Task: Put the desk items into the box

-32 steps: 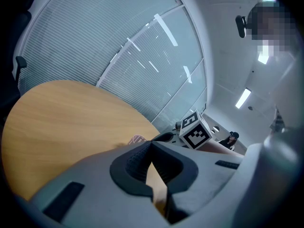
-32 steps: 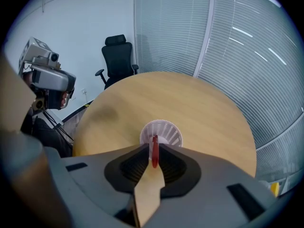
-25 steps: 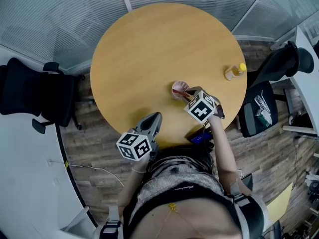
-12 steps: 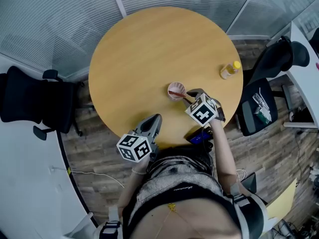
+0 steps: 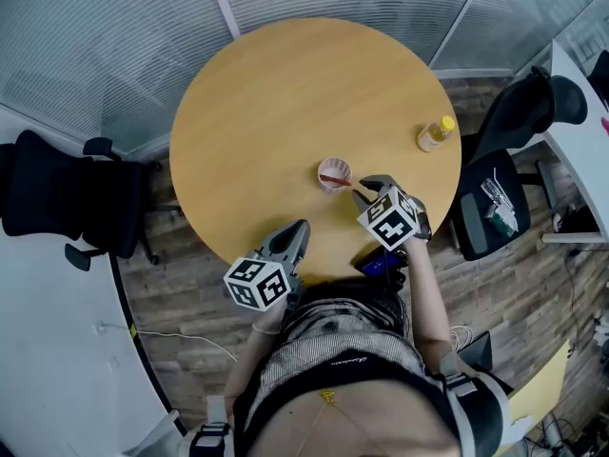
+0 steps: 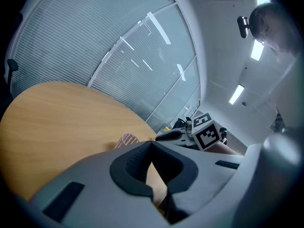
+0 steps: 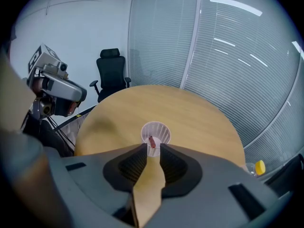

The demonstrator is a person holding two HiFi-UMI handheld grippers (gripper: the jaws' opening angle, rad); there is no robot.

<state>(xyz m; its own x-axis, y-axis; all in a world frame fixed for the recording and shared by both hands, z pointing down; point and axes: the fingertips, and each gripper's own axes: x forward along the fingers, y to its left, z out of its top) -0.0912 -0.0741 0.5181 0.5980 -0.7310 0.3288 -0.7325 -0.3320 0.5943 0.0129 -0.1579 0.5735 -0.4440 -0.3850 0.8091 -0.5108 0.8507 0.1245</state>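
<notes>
A white mesh cup stands on the round wooden table, and a red pen-like item lies in it. My right gripper sits just to the near right of the cup, its jaws a little apart and empty. In the right gripper view the cup and the red item show just beyond my right gripper. My left gripper is shut and empty over the table's near edge. In the left gripper view the cup lies beyond my left gripper.
A small bottle with a yellow cap stands near the table's right edge. A blue object lies at the near edge by my lap. Black office chairs stand at the left and right. Blinds cover the glass walls behind.
My right gripper has drawn back from the cup's rim toward me. The red item stays in the cup. The left gripper has hardly moved.
</notes>
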